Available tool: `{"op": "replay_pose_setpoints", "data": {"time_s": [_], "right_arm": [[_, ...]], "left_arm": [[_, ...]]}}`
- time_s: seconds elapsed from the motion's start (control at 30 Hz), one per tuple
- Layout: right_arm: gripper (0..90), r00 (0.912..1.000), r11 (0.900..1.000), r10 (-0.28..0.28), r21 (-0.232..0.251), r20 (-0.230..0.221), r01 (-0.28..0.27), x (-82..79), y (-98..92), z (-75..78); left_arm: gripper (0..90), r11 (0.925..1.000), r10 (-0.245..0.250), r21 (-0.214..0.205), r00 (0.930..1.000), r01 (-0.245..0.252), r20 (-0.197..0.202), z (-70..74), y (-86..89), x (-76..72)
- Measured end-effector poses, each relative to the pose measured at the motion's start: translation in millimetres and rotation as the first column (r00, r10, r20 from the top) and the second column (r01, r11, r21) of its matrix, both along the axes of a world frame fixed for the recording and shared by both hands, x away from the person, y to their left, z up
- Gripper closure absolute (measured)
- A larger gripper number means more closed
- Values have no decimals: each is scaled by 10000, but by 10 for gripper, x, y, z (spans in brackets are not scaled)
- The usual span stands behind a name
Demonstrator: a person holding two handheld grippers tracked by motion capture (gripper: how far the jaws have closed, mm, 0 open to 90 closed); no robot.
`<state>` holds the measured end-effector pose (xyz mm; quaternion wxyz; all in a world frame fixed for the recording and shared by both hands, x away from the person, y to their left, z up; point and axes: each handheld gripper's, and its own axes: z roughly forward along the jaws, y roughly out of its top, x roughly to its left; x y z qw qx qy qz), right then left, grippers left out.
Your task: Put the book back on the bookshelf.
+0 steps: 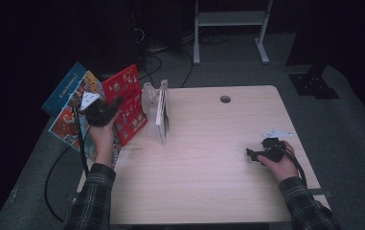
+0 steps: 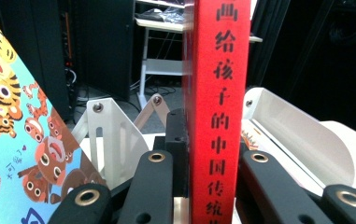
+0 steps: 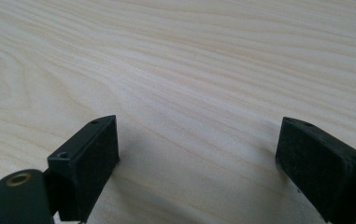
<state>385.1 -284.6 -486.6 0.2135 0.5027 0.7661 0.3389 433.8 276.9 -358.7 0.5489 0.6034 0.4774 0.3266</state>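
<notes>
Two grippers are in play, and only one carries a load. Your left gripper (image 1: 104, 111) is clamped on the spine of the red book (image 2: 217, 116), jaws nearly closed, holding it upright at the left edge of the table (image 1: 209, 143), just beside the white book rack (image 1: 157, 112). Your right gripper (image 1: 256, 154) rests on the table at the right with its jaws wide apart and nothing between them.

The step in hand appears to be shelving the red book in the rack. The next move calls for you to align the spine with a free slot and lower it straight; which slot is free is hard to tell in this dim light.

Mind the picture books (image 1: 70, 110) leaning close behind your left hand (image 1: 101, 134). Open table lies between rack and right gripper.
</notes>
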Motion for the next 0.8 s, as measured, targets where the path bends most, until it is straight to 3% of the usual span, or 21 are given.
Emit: {"op": "replay_pose_setpoints", "data": {"time_s": [0.33, 0.47, 0.67, 0.8], "right_arm": [[120, 10000, 10000, -4, 1, -4, 4, 1, 1, 1], [120, 10000, 10000, -11, 0, -5, 11, 2, 3, 1], [120, 10000, 10000, -13, 3, -6, 13, 2, 3, 1], [120, 10000, 10000, -13, 2, -5, 13, 2, 3, 0]], "left_arm": [[793, 10000, 2, 47, 9997, -1, -233, -90, -1, 22], [792, 9998, 15, 210, 9989, -5, -465, -131, -29, 43], [784, 9998, 170, 111, 9958, -161, -896, -179, 1, 56], [702, 9989, 277, 406, 9936, -234, -1098, -160, -5, 26]]}}
